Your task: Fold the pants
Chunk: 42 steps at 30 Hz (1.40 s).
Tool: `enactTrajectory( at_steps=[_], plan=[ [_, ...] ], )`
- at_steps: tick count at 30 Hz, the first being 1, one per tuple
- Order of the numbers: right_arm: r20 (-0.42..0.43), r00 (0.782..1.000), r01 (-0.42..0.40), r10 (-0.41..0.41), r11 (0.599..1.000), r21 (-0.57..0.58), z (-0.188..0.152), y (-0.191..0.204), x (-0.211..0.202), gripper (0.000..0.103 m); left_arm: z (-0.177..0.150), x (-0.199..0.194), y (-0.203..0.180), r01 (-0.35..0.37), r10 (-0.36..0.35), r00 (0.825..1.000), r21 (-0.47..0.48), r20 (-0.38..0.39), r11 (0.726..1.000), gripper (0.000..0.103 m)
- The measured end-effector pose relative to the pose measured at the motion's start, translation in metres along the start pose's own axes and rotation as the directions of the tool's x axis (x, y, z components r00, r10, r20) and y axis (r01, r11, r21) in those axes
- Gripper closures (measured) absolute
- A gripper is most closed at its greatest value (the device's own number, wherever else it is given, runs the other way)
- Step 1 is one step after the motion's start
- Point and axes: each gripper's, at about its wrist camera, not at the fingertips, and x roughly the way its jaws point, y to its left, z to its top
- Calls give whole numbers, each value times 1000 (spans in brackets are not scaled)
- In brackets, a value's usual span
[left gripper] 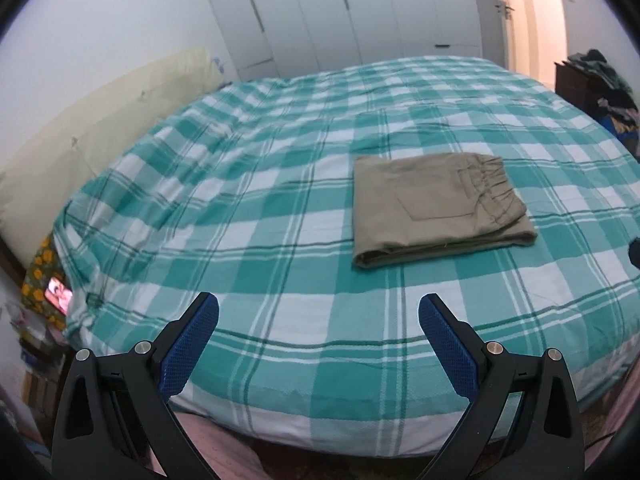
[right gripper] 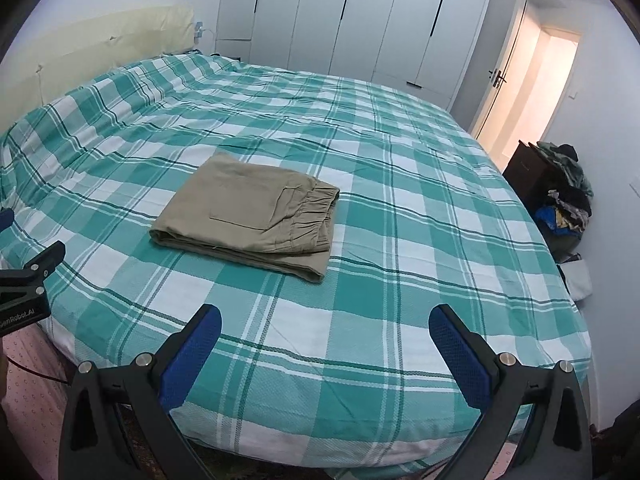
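Note:
Khaki pants lie folded into a flat rectangle on the green and white checked bed, the elastic waistband and a back pocket facing up. They also show in the right wrist view. My left gripper is open and empty, held back over the near edge of the bed, well short of the pants. My right gripper is open and empty too, over the near edge, apart from the pants. The left gripper's black body shows at the left edge of the right wrist view.
White wardrobes stand behind the bed. A cream headboard runs along the left. A dark cabinet with a heap of clothes stands at the right by an open doorway. A lit phone lies at the bed's left corner.

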Motion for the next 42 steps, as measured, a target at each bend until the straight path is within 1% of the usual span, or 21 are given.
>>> enactTrajectory(
  at_steps=[2, 6, 7, 9, 15, 19, 23, 28, 34, 38, 42],
  plan=[
    [5, 1000, 6, -6, 1000, 0, 0, -1, -3, 1, 1, -2, -2, -3, 3, 1000, 11, -9, 1000, 2],
    [16, 1000, 10, -10, 1000, -1, 2, -2, -11, 1, 2, -5, 0, 71, -72, 996, -12, -48, 997, 2],
    [19, 1000, 8, -8, 1000, -2, 3, -2, -13, 1, 2, -5, 1, 79, -80, 995, -21, -55, 997, 2],
    [23, 1000, 2, -2, 1000, -2, 4, -2, -16, 1, 2, -5, 2, 76, -78, 994, -32, -70, 997, 2],
    [22, 1000, 2, -1, 1000, -16, 4, 3, -22, 1, 1, -9, 3, 86, -88, 993, -29, -78, 996, 2],
    [26, 1000, -3, 4, 1000, -28, 5, 6, -26, 1, 0, -7, 6, 122, -128, 986, -56, -109, 991, 2],
    [27, 1000, -1, 3, 999, -43, 6, 8, -29, 1, 1, -7, 4, 112, -116, 987, -42, -111, 993, 1],
    [28, 1000, 2, -1, 999, -46, 7, 8, -30, 1, 2, -8, 4, 143, -150, 980, -62, -134, 988, 0],
    [30, 999, 14, -13, 999, -47, 9, 6, -31, 1, 1, -4, 2, 134, -141, 979, -56, -148, 989, 0],
    [28, 999, 16, -14, 999, -48, 9, 5, -30, 1, 0, 0, 3, 153, -163, 971, -70, -172, 986, 0],
    [20, 1000, 13, -12, 999, -47, 8, 4, -28, 1, -1, 3, 4, 124, -135, 974, -75, -182, 989, 1]
  ],
)
